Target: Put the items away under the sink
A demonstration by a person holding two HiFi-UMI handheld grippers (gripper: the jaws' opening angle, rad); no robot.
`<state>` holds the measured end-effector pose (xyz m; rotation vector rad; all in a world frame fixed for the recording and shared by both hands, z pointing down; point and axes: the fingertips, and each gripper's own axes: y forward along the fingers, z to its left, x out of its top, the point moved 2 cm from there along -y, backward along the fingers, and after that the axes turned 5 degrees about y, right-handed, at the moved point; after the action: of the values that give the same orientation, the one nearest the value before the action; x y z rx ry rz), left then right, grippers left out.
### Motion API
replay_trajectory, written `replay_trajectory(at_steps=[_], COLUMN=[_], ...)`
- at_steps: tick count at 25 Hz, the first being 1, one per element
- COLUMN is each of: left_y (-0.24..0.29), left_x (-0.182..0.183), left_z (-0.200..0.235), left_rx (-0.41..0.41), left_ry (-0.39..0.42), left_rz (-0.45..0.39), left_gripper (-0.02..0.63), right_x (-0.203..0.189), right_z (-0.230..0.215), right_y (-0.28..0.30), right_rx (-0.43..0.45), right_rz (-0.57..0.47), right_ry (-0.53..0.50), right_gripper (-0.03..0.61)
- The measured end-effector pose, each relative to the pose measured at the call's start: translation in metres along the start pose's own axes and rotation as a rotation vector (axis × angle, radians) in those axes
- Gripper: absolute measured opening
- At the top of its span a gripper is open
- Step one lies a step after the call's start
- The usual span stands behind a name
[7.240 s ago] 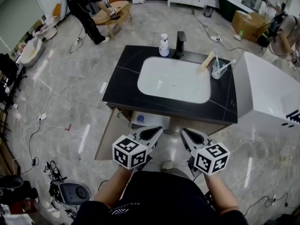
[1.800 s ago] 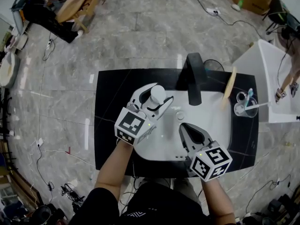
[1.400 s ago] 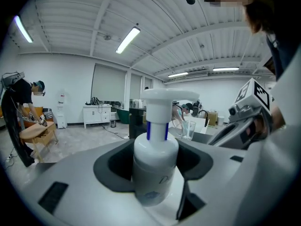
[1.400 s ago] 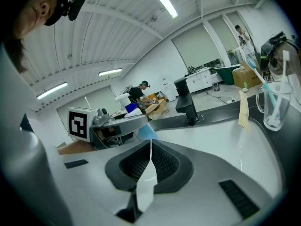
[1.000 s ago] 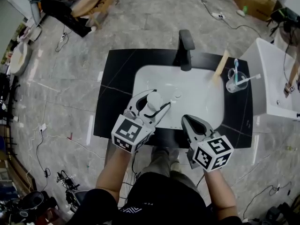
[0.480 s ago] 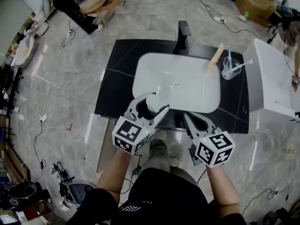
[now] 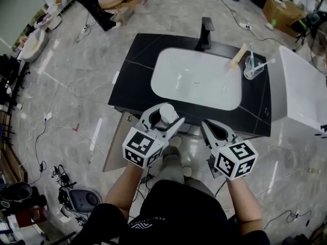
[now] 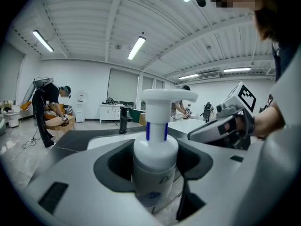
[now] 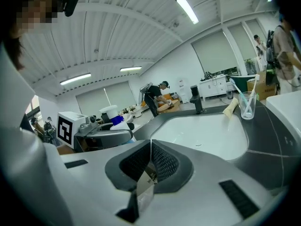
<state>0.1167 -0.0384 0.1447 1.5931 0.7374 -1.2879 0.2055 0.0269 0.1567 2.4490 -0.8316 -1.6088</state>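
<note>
Head view: left gripper (image 7: 163, 118) is clamped on the pump bottle (image 7: 167, 111); the left gripper view confirms both pads pressing the bottle's (image 8: 155, 161) shoulder, pump head upright. Right gripper (image 7: 211, 130) is closed on nothing, and the right gripper view shows its jaws meeting with only a sliver of gap. Change: under two seconds ago the bottle hung over the basin (image 7: 196, 79); now both grippers have backed off past the counter's (image 7: 134, 73) front edge, so the bottle sits in the air at 6 o'clock from the basin, clear of the top. Cabinet door (image 7: 116, 143) stands open at 7 o'clock. Reading: pickup done and retreat under way; next is dropping low to reach the cabinet. Cup with toothbrush (image 7: 250, 69) at 2 o'clock is untouched, likely next.
</note>
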Motion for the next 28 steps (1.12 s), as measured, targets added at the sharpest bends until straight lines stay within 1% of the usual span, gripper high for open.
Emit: replay_trajectory(at_steps=[3,9,13,16,21,28], left_y=[-0.014,-0.043,-0.06,-0.067,-0.079,-0.097], left_x=[-0.009,-0.024,-0.036,-0.041,-0.052,-0.09], left_z=[-0.014,-0.04,-0.044,-0.044,-0.046,-0.042], left_rx=[0.019,0.059,0.081,0.092,0.075,0.036], left_ry=[0.004,-0.026,-0.043,-0.052,-0.051,-0.051], left_rz=[0.017,0.025,0.032,0.02,0.01,0.034], left_gripper=[0.244,0.244,0.244,0.242,0.242,0.242], right_x=[-0.008,-0.031,-0.041,-0.05,-0.068,-0.099], right_z=[0.011,0.02,0.026,0.029,0.041,0.06], right_y=[-0.01,-0.021,-0.019,-0.016,-0.009,0.009], right_rx=[0.023,0.06,0.082,0.093,0.102,0.077], right_rz=[0.006,0.049,0.068,0.087,0.121,0.149], right_ry=[-0.013,-0.019,-0.007,0.001,0.009,0.024], right_gripper=[0.035,0.035,0.035,0.035,0.035,0.035])
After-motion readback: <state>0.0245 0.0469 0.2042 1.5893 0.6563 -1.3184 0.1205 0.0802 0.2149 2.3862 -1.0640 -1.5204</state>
